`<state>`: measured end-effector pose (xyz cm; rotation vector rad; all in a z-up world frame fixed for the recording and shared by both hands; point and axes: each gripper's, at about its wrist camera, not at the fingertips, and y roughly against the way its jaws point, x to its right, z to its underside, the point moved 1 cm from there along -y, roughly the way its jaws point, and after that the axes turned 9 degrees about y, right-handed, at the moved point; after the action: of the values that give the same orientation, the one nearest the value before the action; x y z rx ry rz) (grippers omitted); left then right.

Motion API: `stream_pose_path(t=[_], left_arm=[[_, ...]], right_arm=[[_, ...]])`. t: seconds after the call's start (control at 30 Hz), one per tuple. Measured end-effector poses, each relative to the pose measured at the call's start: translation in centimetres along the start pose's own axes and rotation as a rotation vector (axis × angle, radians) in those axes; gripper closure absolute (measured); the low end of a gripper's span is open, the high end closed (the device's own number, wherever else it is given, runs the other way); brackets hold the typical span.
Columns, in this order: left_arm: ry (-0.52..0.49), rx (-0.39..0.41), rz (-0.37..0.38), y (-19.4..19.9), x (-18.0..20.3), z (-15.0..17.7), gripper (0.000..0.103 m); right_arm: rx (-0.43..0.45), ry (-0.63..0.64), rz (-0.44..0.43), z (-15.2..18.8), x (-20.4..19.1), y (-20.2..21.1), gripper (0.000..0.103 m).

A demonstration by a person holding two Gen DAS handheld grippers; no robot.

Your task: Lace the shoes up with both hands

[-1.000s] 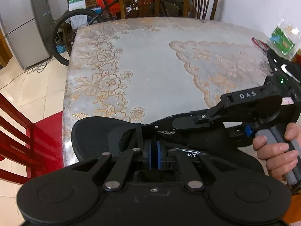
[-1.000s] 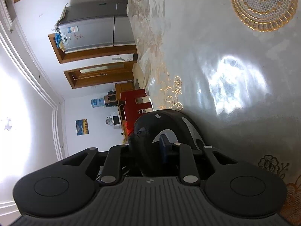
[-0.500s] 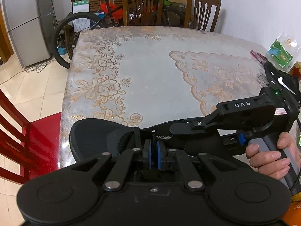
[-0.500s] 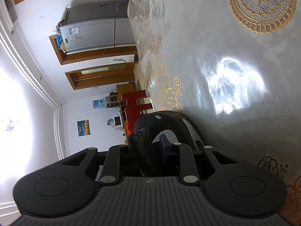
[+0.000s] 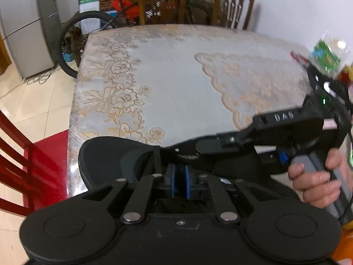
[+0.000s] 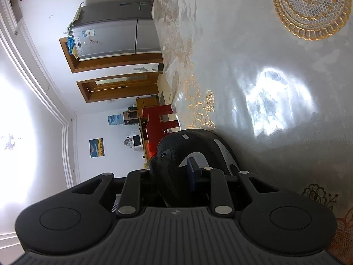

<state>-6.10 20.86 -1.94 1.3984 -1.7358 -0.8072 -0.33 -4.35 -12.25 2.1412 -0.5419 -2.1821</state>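
Observation:
A black shoe (image 5: 106, 159) lies on the table (image 5: 176, 77) near its front left corner, toe to the left. My left gripper (image 5: 179, 181) points down at the shoe's opening. Its jaws are opening: the blue pads stand a narrow gap apart, and I make out nothing between them. From the right, held by a hand (image 5: 315, 181), my right gripper (image 5: 183, 152) reaches across to the shoe's collar, where a bit of dark lace (image 5: 187, 156) shows. In the right wrist view this gripper (image 6: 174, 174) is rolled on its side and shut on the shoe's (image 6: 194, 141) black upper.
A red chair (image 5: 22, 165) stands just off the table's left edge. Wooden chairs (image 5: 231, 6) and a bicycle (image 5: 88, 33) are behind the far edge, with a fridge (image 5: 22, 33) at far left. Snack packets (image 5: 326, 57) lie at the table's right side.
The left gripper's blue pads have parted slightly. The right gripper keeps the same hold on the shoe, and the shoe has not shifted.

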Motion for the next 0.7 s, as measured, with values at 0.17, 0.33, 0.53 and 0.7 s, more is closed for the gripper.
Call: stream_pose_path(t=[0.17, 0.33, 0.53, 0.7], left_arm=[[-0.05, -0.052, -0.051, -0.5, 0.5, -0.2, 0.083], [-0.059, -0.107, -0.079, -0.6, 0.1, 0.1, 0.081], [0.002, -0.079, -0.062, -0.1, -0.9, 0.7, 0.099], [0.086, 0.019, 0.006, 1.0, -1.2, 0.5, 0.1]], right_arm=[[-0.003, 0.025, 0.005, 0.1, -0.2, -0.1, 0.079], [-0.009, 0.106, 0.025, 0.6, -1.1, -0.4, 0.079], [-0.011, 0.196, 0.043, 1.4, -1.9, -0.9, 0.078], [0.007, 0.017, -0.038, 0.4, 0.5, -0.5, 0.076]])
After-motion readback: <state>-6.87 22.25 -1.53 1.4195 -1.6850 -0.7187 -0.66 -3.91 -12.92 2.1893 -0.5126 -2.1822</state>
